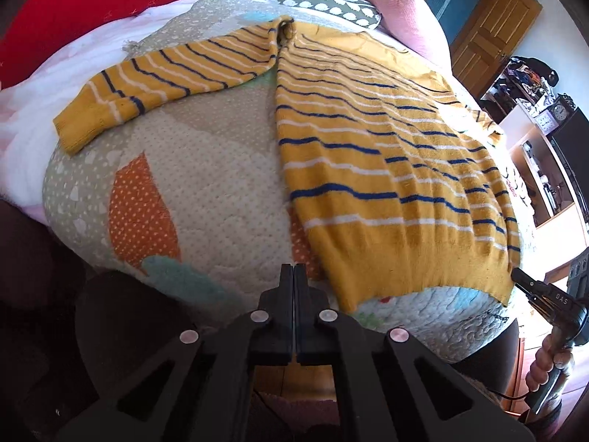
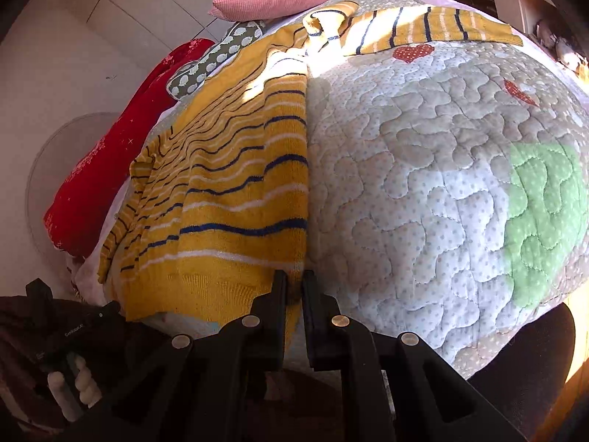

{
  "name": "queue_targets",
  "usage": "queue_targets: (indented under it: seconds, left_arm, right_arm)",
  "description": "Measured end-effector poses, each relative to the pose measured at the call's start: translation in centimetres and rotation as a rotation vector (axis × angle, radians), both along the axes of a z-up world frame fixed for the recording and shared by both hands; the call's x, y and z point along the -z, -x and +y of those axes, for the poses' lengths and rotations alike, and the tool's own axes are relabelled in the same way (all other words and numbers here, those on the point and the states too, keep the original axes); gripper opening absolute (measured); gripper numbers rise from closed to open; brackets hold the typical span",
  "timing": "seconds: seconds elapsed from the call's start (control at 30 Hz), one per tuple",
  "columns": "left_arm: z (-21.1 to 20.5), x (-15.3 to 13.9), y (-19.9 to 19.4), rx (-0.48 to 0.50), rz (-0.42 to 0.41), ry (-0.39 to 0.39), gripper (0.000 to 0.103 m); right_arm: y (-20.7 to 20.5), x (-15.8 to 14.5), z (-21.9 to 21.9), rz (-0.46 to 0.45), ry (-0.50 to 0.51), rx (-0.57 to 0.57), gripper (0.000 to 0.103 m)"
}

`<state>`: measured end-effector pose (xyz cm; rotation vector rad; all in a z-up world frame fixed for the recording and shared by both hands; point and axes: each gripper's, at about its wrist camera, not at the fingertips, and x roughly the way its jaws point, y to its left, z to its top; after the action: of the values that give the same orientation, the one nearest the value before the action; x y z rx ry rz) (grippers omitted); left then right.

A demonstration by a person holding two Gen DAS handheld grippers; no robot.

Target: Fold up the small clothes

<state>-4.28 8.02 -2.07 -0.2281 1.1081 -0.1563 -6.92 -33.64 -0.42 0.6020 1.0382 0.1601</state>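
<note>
A mustard-yellow sweater (image 1: 386,162) with navy and white stripes lies flat on a quilted bed cover (image 1: 206,169). One sleeve (image 1: 162,81) stretches out to the left; the other sleeve (image 2: 434,29) stretches out to the right. My left gripper (image 1: 293,270) is shut and empty, just off the hem's left corner at the near edge of the bed. My right gripper (image 2: 294,283) is shut on the sweater's hem (image 2: 294,276) at its right corner; it also shows in the left wrist view (image 1: 522,278).
A pink pillow (image 1: 397,7), a grey patterned cushion (image 1: 320,0) and a red blanket (image 1: 92,3) lie at the far side of the bed. Shelves with clutter (image 1: 533,88) and a wooden door (image 1: 489,25) stand to the right.
</note>
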Motion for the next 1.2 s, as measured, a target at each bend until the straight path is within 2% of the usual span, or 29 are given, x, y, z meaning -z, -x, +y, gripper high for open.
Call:
queue_targets:
  seconds: [0.07, 0.13, 0.17, 0.23, 0.27, 0.3, 0.4, 0.47, 0.53, 0.6, 0.8, 0.93, 0.97, 1.07, 1.2]
  left_arm:
    - [0.8, 0.3, 0.2, -0.015, 0.009, 0.026, 0.000]
    - [1.5, -0.1, 0.4, -0.030, -0.013, 0.034, 0.001]
    - [1.7, -0.4, 0.3, -0.038, -0.024, 0.029, 0.005]
    - [2.7, -1.1, 0.0, -0.071, -0.045, 0.032, 0.020]
    - [3.5, -1.5, -0.3, -0.100, -0.059, 0.038, 0.034]
    - [4.3, -1.8, -0.6, -0.134, -0.074, 0.042, 0.040]
    - [6.9, -2.7, -1.4, -0.223, -0.104, 0.039, 0.041]
    - [8.5, -2.8, -1.7, -0.281, -0.112, 0.045, 0.043]
    - [9.6, -2.9, -1.6, -0.324, -0.123, 0.047, 0.046]
    - [10.4, -2.6, -1.4, -0.358, -0.130, 0.032, 0.055]
    - [11.4, -0.3, 0.0, -0.377, -0.108, 0.045, 0.056]
    - [12.3, 1.2, 1.1, -0.407, -0.105, 0.058, 0.056]
    - [12.7, 1.5, 1.3, -0.414, -0.101, 0.067, 0.056]
    - [13.9, 2.6, 2.0, -0.432, -0.079, 0.104, 0.057]
    - [15.5, 3.4, 2.9, -0.449, -0.067, 0.132, 0.057]
  right_arm:
    - [0.5, 0.0, -0.5, -0.008, -0.028, 0.015, 0.009]
    - [0.9, -0.6, -1.0, -0.026, 0.000, 0.036, 0.009]
    - [1.0, -1.0, -1.2, -0.033, 0.015, 0.045, 0.009]
    - [1.0, -1.6, -1.5, -0.050, 0.026, 0.053, 0.009]
    - [0.9, -2.0, -1.4, -0.061, 0.037, 0.056, 0.009]
    - [0.7, -2.4, -1.1, -0.073, 0.054, 0.054, 0.009]
    - [-0.4, -4.2, 0.8, -0.121, 0.141, -0.005, 0.009]
    - [-1.5, -5.3, 3.2, -0.152, 0.179, -0.083, 0.010]
    - [-2.9, -6.0, 6.4, -0.175, 0.210, -0.181, 0.012]
    - [-4.5, -6.3, 9.9, -0.188, 0.230, -0.284, 0.016]
    - [-11.1, -6.8, 22.0, -0.209, 0.237, -0.605, 0.027]
    - [-14.6, -7.2, 31.4, -0.241, 0.234, -0.804, 0.049]
    - [-15.2, -7.0, 33.7, -0.247, 0.237, -0.846, 0.051]
    - [-16.0, -5.7, 41.0, -0.259, 0.281, -0.994, 0.052]
    - [-15.9, -3.1, 49.2, -0.286, 0.404, -1.147, 0.053]
